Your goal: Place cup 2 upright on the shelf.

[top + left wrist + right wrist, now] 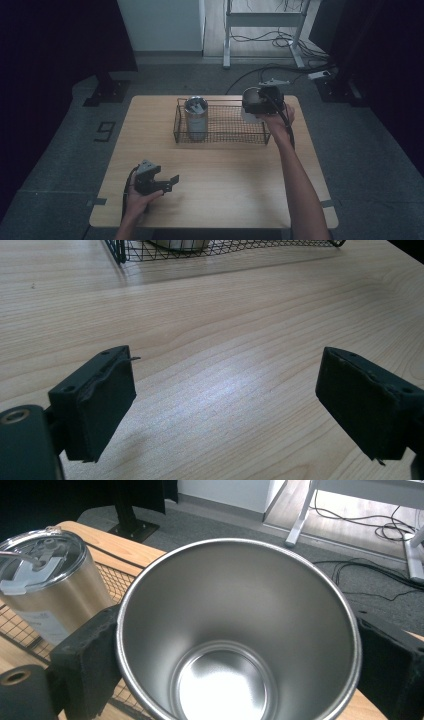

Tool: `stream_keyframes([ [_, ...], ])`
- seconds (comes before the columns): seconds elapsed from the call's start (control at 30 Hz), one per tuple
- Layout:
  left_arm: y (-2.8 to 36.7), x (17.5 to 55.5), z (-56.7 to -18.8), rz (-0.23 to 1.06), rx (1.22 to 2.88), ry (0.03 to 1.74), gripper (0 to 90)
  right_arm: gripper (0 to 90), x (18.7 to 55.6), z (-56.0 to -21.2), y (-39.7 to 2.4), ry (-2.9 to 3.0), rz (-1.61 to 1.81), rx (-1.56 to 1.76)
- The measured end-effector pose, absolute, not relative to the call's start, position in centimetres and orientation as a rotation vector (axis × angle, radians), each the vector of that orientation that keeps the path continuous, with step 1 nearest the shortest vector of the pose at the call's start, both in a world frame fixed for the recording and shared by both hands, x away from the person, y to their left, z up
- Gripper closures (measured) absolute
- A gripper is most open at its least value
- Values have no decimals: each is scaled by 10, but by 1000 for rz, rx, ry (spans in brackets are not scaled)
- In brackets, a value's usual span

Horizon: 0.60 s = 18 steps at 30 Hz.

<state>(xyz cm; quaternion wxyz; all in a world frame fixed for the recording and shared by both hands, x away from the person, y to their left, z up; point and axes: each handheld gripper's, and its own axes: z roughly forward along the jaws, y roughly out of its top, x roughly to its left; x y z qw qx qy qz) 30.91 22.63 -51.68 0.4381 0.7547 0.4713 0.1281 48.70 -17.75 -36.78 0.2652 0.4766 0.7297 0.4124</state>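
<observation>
A: Risk? We've got the cup (235, 635) clamped in the right gripper (260, 102), held at the basket's (222, 125) right end, above its rim. Smooth steel, tapered wall, so it could slip thru the pads, or clip the wire going in.

B: And the lidded tumbler (196, 117) stands at the basket's left end; swing too far & we knock it.

A: Left gripper (165, 182) sits well in front of the basket, jaws apart, nothing btwn them.

B: Right gripper view shows the cup's empty inside; high view shows where both hands are rel. to the basket.
</observation>
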Motion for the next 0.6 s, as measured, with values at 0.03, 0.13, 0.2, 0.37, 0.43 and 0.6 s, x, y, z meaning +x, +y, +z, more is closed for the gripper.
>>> stream_keyframes([
  [0.03, 227, 309, -517, 317, 1875, 1172, 92, 63, 488, -368, -177, 1974, 1114, 1291],
  [0.13, 227, 309, -517, 317, 1872, 1173, 92, 63, 492, -369, -174, 1980, 1107, 1291],
  [0.2, 227, 309, -517, 315, 1873, 1173, 92, 63, 495, -369, -172, 1982, 1105, 1293],
  [0.37, 228, 309, -517, 313, 1876, 1172, 92, 63, 503, -371, -167, 1989, 1086, 1296],
  [0.43, 229, 310, -517, 307, 1869, 1175, 92, 63, 506, -372, -166, 1991, 1084, 1299],
  [0.6, 231, 310, -517, 308, 1860, 1184, 91, 62, 511, -377, -163, 1996, 1076, 1311],
])
